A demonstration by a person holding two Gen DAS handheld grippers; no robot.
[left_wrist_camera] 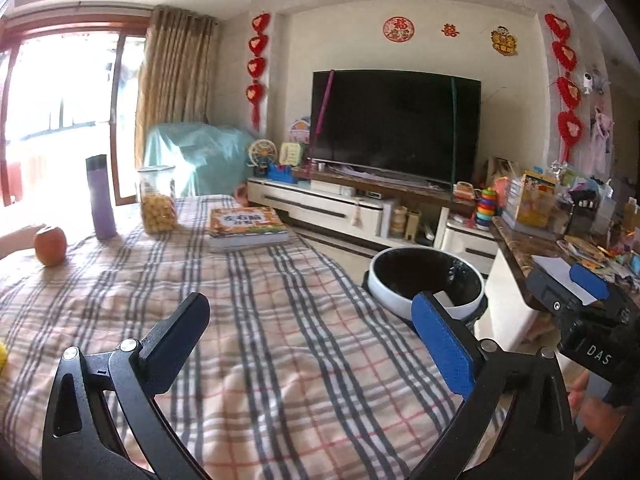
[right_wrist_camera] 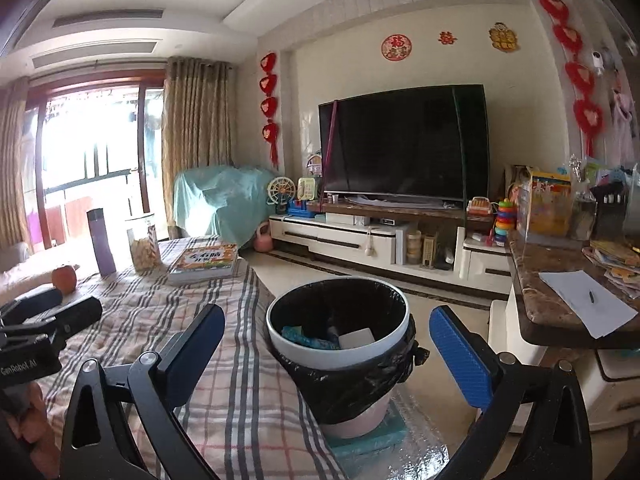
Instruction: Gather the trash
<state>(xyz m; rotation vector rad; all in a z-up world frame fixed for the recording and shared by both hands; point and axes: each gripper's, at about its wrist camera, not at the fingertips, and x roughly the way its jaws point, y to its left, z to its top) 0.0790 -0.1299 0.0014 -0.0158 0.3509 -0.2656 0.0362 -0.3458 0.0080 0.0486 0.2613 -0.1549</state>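
A white trash bin (right_wrist_camera: 338, 354) lined with a black bag stands on the floor beside the table; it holds a blue wrapper (right_wrist_camera: 300, 336) and a white piece (right_wrist_camera: 357, 338). The bin also shows in the left wrist view (left_wrist_camera: 424, 284). My right gripper (right_wrist_camera: 326, 340) is open and empty, hovering in front of the bin's mouth. My left gripper (left_wrist_camera: 310, 322) is open and empty above the plaid tablecloth (left_wrist_camera: 256, 320). The right gripper's body shows at the right of the left wrist view (left_wrist_camera: 588, 304).
On the table stand an apple (left_wrist_camera: 50, 246), a purple bottle (left_wrist_camera: 100, 196), a jar of snacks (left_wrist_camera: 157, 200) and a stack of books (left_wrist_camera: 246, 228). A cluttered marble counter (right_wrist_camera: 560, 300) is to the right. A TV and cabinet stand behind.
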